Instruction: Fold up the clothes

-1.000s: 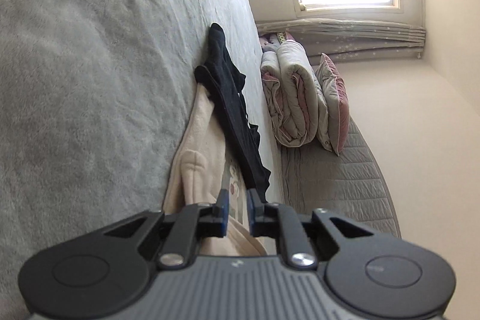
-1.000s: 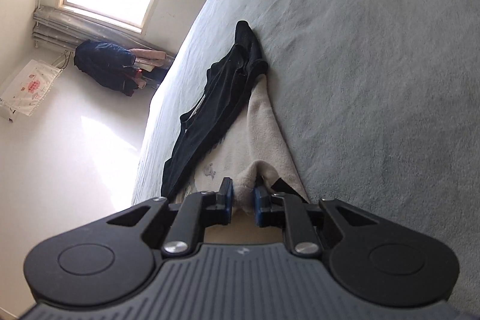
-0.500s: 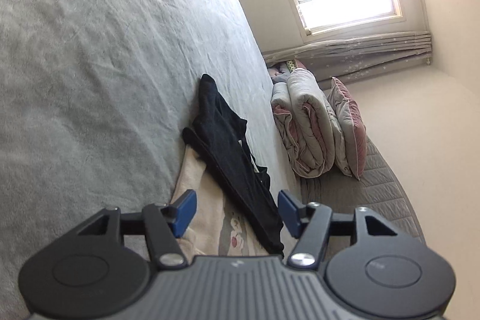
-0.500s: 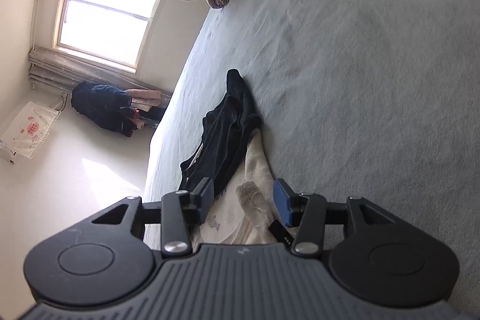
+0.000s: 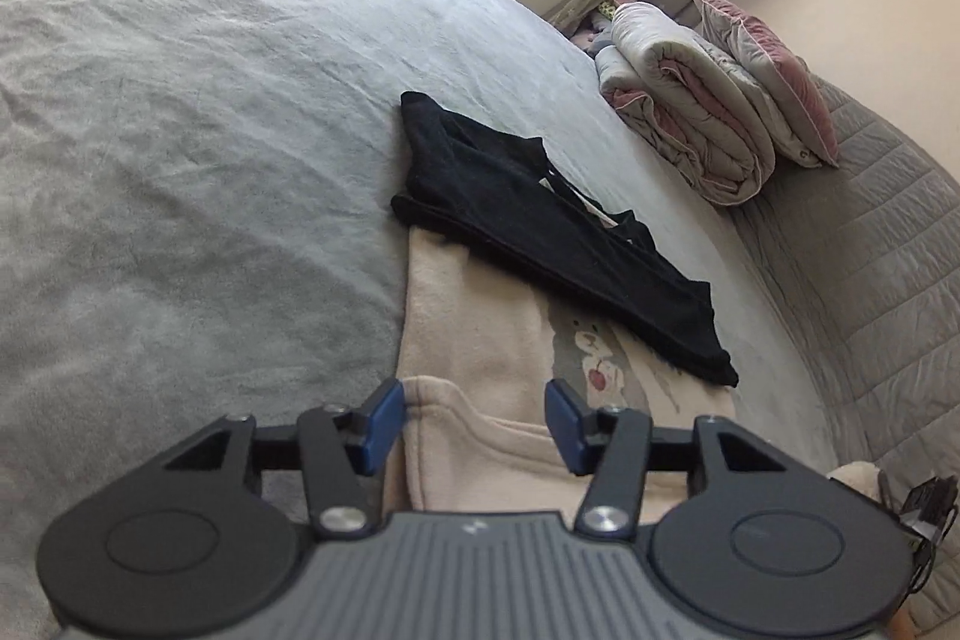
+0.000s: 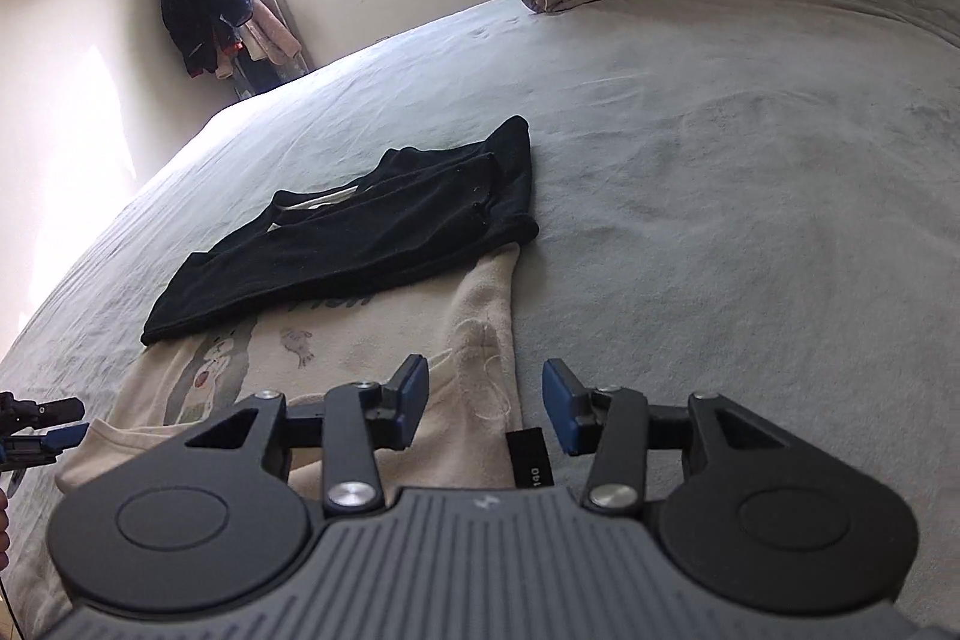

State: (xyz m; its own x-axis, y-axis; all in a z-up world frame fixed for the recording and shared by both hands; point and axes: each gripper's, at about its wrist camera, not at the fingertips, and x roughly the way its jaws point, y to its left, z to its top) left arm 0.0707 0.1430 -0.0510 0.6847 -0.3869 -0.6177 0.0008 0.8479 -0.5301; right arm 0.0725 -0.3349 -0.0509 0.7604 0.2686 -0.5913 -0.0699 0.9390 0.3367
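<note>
While the left gripper (image 5: 474,415) hovers over the bed (image 5: 180,130), we see its blue pads apart and drawing inward, pinching nothing; below the gap lies the folded near hem of the cream garment (image 5: 480,328), flat along the bed's right-hand edge. A black garment (image 5: 540,232) lies across the cream one's far end. Leftward, bare grey cover gives wide room; rightward, the bed edge meets a quilted surface (image 5: 870,280) bearing a rolled duvet (image 5: 690,112) and a pillow (image 5: 774,76).

From the right wrist, we find the right gripper (image 6: 486,409) likewise spread and closing on nothing, above the cream garment's (image 6: 372,340) right edge and a black tag (image 6: 528,454). The black garment (image 6: 372,232) sits beyond. Open bed (image 6: 750,220) stretches rightward; the left gripper (image 6: 42,430) shows at the frame's left edge.
</note>
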